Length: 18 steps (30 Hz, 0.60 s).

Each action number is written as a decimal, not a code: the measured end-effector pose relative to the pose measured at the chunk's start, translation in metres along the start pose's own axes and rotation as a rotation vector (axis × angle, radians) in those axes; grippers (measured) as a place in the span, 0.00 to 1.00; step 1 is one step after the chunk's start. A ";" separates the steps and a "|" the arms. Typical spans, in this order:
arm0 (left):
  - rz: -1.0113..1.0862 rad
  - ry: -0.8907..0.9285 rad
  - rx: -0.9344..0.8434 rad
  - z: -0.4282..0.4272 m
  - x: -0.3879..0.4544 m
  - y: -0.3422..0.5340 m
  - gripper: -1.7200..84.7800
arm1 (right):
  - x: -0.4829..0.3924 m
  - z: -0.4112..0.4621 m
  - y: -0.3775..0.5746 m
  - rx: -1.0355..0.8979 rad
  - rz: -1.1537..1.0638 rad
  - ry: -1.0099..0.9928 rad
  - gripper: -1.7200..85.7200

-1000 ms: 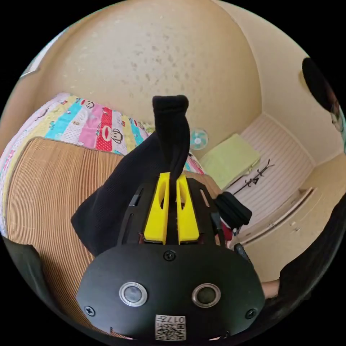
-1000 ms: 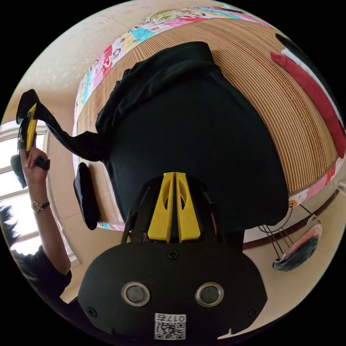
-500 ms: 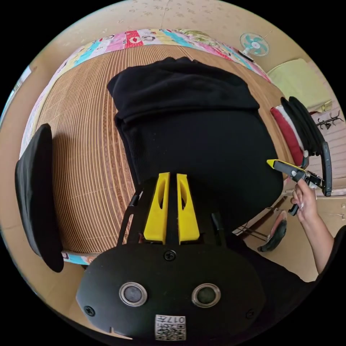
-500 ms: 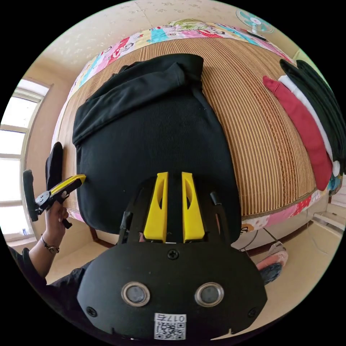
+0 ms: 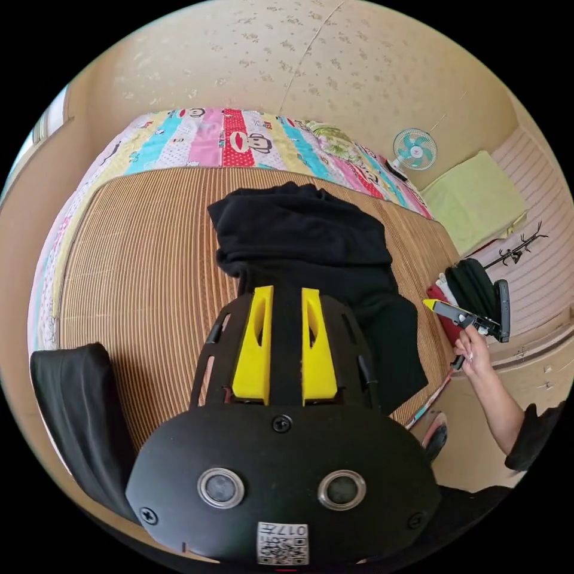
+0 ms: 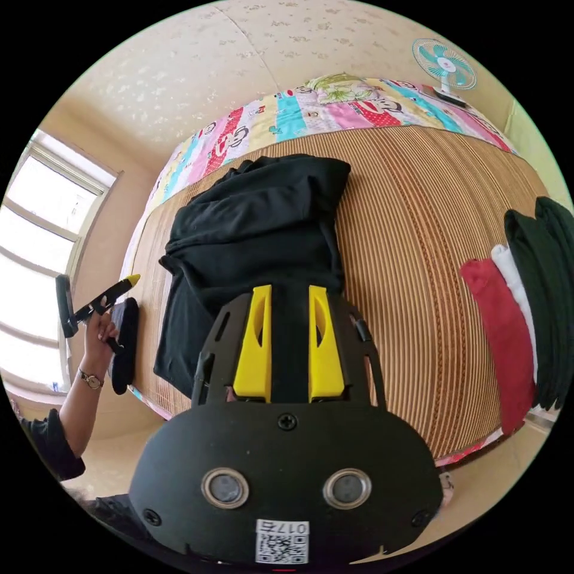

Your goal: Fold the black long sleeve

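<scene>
Shirt (image 5: 311,251) is lying on the bamboo mat (image 5: 137,263) that covers the bed, roughly mid-mat and reaching down to the near edge, where a bit of the hem hangs toward the floor. Both sleeves look tucked across the top, so it's a tidy narrow block with a bunched band at the far end, which I'd guess is the setup for folding it in half lengthwise.

Left hand-held gripper (image 5: 286,299) hangs above the near half of the shirt with its yellow jaws parted a little and nothing between them. Right hand-held gripper (image 6: 290,296) is the same deal: small gap, empty, hovering over the lower part. You can also spot each one from the other's camera, held out off the sides of the bed, so the person is probably lining up on the two bottom corners.

Pile of folded clothes (image 6: 526,323) sits at the right edge of the mat, well apart from the shirt, likely the done stack. Another dark piece (image 5: 84,418) hangs off the left near corner, out of the way. Fan (image 6: 443,60) stands beyond the far side.
</scene>
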<state>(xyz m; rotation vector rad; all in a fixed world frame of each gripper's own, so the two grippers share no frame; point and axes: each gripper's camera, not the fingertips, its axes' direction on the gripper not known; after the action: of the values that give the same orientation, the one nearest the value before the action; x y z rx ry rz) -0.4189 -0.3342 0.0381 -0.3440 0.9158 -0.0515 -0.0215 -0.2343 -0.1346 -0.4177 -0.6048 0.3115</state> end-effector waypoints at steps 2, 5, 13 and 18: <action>-0.018 -0.025 -0.042 0.004 -0.015 0.038 0.16 | 0.027 0.011 0.050 -0.091 0.041 0.020 0.14; -0.111 0.017 -0.151 0.022 -0.044 0.086 0.17 | 0.055 0.028 0.103 -0.184 0.142 -0.055 0.16; -0.120 -0.047 -0.289 0.043 -0.047 0.122 0.11 | 0.075 0.029 0.127 -0.149 0.291 -0.104 0.10; -0.201 0.277 -0.306 0.007 -0.076 0.170 0.08 | 0.106 -0.022 0.155 -0.123 0.285 -0.419 0.06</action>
<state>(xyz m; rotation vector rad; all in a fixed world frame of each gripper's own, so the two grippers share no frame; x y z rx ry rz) -0.4769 -0.1573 0.0471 -0.7262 1.1634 -0.1469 0.0501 -0.0630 -0.1723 -0.5646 -0.9796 0.6459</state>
